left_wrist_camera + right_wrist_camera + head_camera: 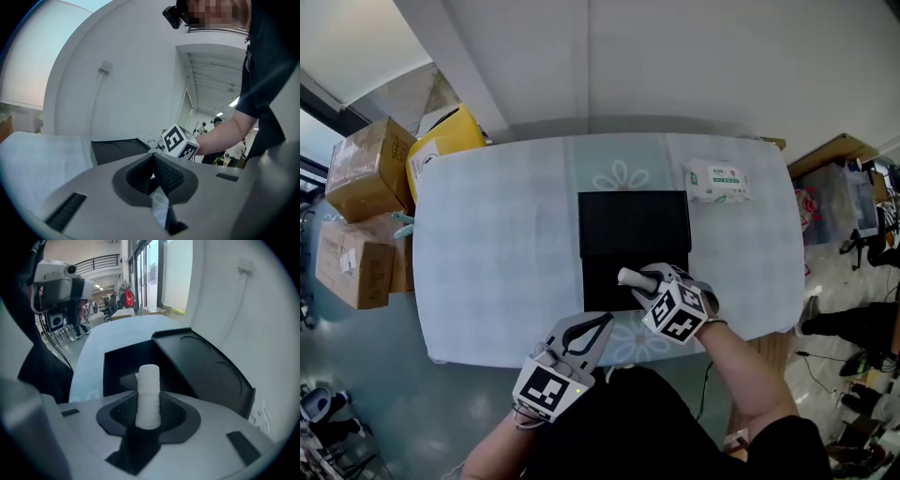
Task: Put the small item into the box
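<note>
The right hand-held gripper [149, 414] is clamped on the small white roll [148, 394], holding it above the open black box [602, 281] on the desk [497, 253]. The left hand-held gripper [153, 175] hangs just in front of the box, jaws pressed together, nothing between them.

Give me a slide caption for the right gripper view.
Right hand-held gripper grips a white roll upright in front of the open black box.

Head view looks steeply down; both gripper views share the box [605, 281].
</note>
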A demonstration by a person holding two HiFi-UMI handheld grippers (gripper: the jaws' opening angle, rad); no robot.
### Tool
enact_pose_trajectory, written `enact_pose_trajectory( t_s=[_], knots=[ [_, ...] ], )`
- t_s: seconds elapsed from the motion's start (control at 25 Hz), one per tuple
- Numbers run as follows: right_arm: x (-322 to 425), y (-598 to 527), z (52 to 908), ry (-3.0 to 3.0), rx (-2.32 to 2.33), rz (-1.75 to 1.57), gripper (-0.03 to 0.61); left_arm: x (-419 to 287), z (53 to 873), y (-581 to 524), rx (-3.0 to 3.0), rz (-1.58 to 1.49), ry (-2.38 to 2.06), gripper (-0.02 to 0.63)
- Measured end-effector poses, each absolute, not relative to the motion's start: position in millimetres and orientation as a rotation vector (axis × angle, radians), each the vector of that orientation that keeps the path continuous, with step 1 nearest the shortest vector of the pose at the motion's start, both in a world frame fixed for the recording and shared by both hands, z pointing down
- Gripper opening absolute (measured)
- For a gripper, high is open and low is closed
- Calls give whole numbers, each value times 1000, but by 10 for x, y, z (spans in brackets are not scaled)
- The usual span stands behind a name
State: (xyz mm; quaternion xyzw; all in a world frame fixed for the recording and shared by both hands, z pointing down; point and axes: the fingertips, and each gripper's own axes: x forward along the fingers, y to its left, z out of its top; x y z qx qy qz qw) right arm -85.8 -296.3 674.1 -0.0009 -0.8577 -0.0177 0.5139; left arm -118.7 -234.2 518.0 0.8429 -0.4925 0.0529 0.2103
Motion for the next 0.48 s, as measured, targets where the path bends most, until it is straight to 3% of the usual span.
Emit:
enact_pose_trajectory(
  t_s=[0.48],
  knots=[
    [-869,-2937,7083,-1911,-93,-62,141,-1382,5329,-2391,2302,136,-1379,8]
  ],
)
